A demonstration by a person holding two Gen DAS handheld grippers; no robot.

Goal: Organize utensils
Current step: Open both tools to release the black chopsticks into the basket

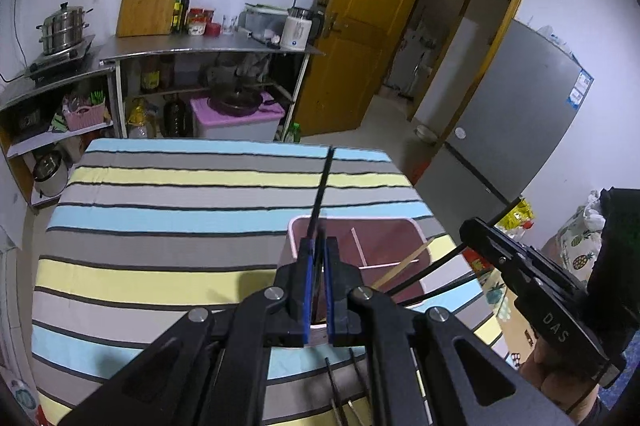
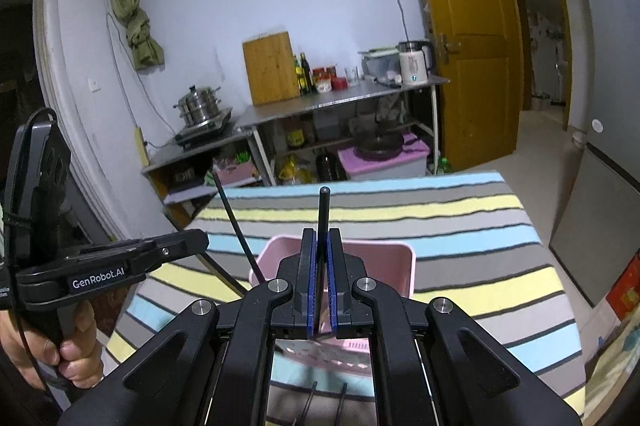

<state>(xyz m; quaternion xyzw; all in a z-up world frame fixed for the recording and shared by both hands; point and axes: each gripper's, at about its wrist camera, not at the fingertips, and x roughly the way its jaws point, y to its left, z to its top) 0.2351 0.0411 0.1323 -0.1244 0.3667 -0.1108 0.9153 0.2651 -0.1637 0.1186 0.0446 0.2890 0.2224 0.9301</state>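
My left gripper (image 1: 319,242) is shut on a thin black chopstick (image 1: 325,182) that sticks up over the pink divided bin (image 1: 384,231) on the striped tablecloth. A wooden chopstick (image 1: 404,265) leans inside the bin. My right gripper (image 2: 322,238) is shut on another black chopstick (image 2: 323,210), upright above the same pink bin (image 2: 394,266). In the left wrist view the right gripper (image 1: 472,231) hovers at the bin's right side. In the right wrist view the left gripper (image 2: 198,241) is at the bin's left, its black chopstick (image 2: 237,224) slanting down into it.
Two dark utensils (image 1: 340,390) lie on the striped tablecloth (image 1: 160,226) close to me, also seen as dark utensils (image 2: 324,400) in the right view. Behind the table stand steel kitchen shelves (image 1: 192,46), a yellow door (image 1: 360,46) and a grey fridge (image 1: 520,114).
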